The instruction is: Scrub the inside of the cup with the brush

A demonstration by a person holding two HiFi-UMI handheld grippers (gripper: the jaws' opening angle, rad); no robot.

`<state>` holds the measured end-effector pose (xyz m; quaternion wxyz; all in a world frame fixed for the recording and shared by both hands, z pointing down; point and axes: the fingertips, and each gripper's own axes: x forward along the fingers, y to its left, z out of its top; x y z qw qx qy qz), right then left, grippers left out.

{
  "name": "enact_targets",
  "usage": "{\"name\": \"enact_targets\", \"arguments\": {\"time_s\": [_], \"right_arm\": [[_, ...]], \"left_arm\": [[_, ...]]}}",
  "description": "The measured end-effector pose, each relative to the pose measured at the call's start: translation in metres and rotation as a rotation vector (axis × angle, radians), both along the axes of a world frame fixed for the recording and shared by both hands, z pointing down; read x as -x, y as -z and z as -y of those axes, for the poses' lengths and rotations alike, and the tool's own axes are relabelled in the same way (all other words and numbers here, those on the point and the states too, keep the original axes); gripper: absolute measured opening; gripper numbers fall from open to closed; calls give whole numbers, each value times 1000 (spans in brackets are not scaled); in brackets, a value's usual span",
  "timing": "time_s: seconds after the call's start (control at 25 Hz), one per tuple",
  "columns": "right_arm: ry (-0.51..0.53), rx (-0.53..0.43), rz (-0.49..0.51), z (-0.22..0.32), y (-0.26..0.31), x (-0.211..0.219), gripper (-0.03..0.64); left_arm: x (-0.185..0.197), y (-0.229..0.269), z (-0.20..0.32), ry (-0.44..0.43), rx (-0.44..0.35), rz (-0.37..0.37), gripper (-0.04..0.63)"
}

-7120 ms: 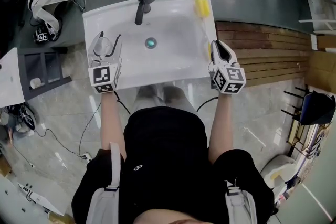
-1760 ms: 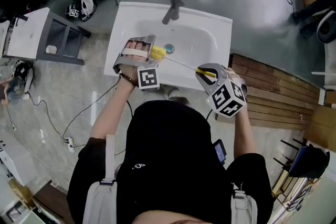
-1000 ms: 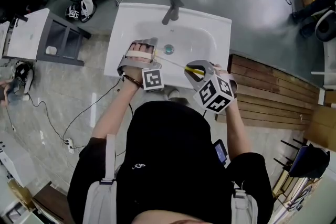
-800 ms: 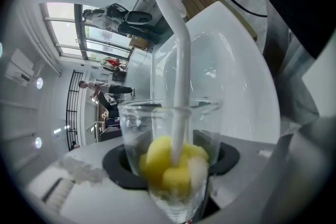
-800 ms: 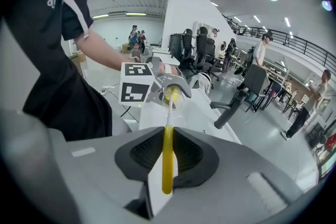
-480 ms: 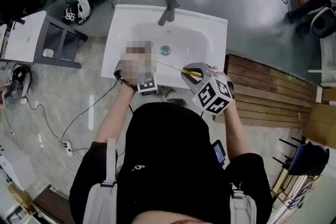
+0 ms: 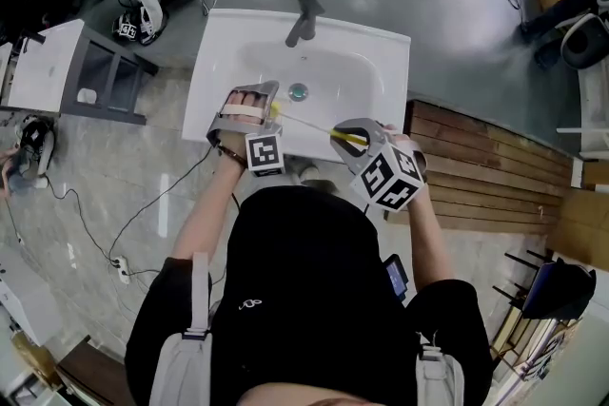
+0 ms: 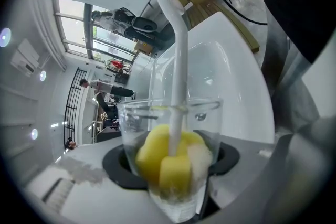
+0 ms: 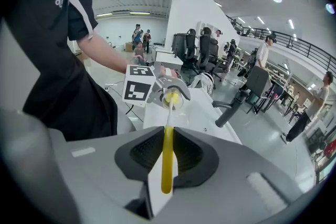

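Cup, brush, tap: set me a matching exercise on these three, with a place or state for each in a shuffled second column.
1. cup
2. brush
3. tap

A. dark, standing at the far rim of the sink
B. clear, gripped by the left gripper
C. handle held in the right gripper, yellow sponge head down inside the cup

Pairs: 1-B, 2-C, 3-A.

Yellow-handled brush [image 7: 314, 125] over white sink [image 7: 385, 52]
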<state>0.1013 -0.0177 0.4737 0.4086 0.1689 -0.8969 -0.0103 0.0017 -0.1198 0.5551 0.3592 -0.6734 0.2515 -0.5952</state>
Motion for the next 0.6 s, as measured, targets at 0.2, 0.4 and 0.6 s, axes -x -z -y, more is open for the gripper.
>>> {"name": "enact_targets", "arguments": {"time_s": [0.2,0.4,0.6], "right_arm": [[-2,5,2,-5,-1,-5,55],[-11,4,-7,-8,-1,-16,54],[-38,25,14,-14,3,-38,54]], "left_arm": [[-1,-13,-10,12,47,-9,273],[2,-19,-5,27,47,-1,273],[26,-21,-1,74,41,19,273]]}}
